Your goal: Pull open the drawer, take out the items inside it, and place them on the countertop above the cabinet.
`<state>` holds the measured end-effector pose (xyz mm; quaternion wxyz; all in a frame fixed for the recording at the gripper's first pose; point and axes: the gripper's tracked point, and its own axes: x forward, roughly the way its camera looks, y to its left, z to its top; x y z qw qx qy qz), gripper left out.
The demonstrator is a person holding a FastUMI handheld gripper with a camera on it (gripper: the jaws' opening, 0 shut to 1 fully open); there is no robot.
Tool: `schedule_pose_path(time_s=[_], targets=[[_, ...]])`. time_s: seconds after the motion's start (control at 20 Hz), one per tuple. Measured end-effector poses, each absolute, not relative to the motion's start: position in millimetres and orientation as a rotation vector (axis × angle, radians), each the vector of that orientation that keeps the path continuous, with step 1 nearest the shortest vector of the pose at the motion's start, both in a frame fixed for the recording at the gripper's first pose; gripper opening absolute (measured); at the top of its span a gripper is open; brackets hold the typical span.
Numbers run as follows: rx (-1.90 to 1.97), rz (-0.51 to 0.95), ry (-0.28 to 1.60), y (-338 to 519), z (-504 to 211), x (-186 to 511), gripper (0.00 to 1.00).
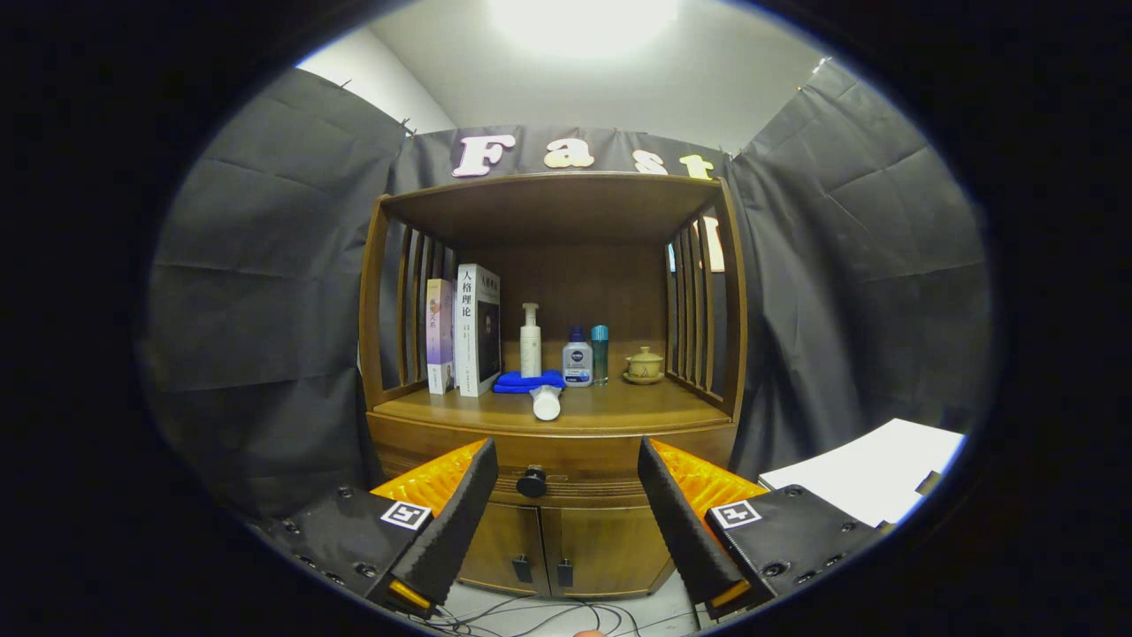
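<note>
Ahead, closed wooden drawer (553, 469) with round dark knob (531, 482), hand-held gripper (566, 513) wide open.

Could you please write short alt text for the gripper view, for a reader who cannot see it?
The open claw frames the round knob of a closed drawer on a wooden cabinet. On the countertop stand two books, bottles and a lidded cup.

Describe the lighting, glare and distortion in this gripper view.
Gripper view: the ceiling light overhead blows out to white glare; the cabinet is evenly lit, its shelf underside shaded. Fisheye bends the cabinet's posts and the cloth walls outward. The drawer knob and bottles stay sharp; the gripper, jaws open, frames the knob.
</note>
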<state>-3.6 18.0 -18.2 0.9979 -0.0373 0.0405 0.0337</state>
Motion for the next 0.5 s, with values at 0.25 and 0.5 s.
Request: schedule_pose_path(time_s=[0.25, 0.5], targets=[[-0.078, 0.074, 0.084, 21.3, -20.1, -2.7, 0.99], [-0.078, 0.081, 0.098, 24.9, -24.2, -2.8, 0.99]])
